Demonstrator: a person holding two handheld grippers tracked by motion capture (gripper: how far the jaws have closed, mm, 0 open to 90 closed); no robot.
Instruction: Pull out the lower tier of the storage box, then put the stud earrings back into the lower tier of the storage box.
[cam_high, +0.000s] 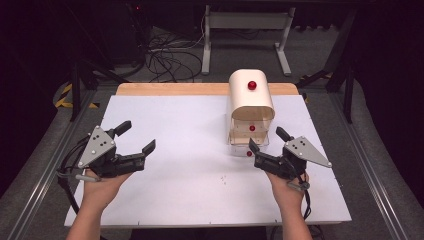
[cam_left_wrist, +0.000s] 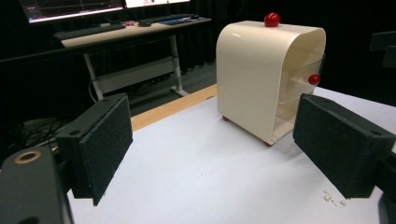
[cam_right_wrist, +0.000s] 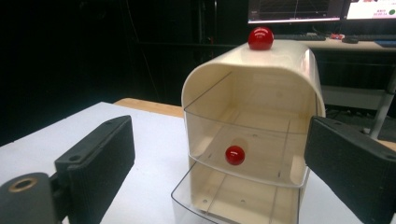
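The cream two-drawer cabinet (cam_high: 251, 112) stands at the table's far right with its clear lower drawer (cam_right_wrist: 233, 198) drawn out toward the right gripper (cam_high: 266, 141), whose jaws gape empty just before it, while the left gripper (cam_high: 136, 136) waits open, well apart at left.

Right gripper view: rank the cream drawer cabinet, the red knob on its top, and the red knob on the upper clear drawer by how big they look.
1. Cream drawer cabinet, by far the largest.
2. Red knob on its top.
3. Red knob on the upper clear drawer, slightly smaller.
The two knobs look close in size and sit at different distances from the camera, so their order is unsure.
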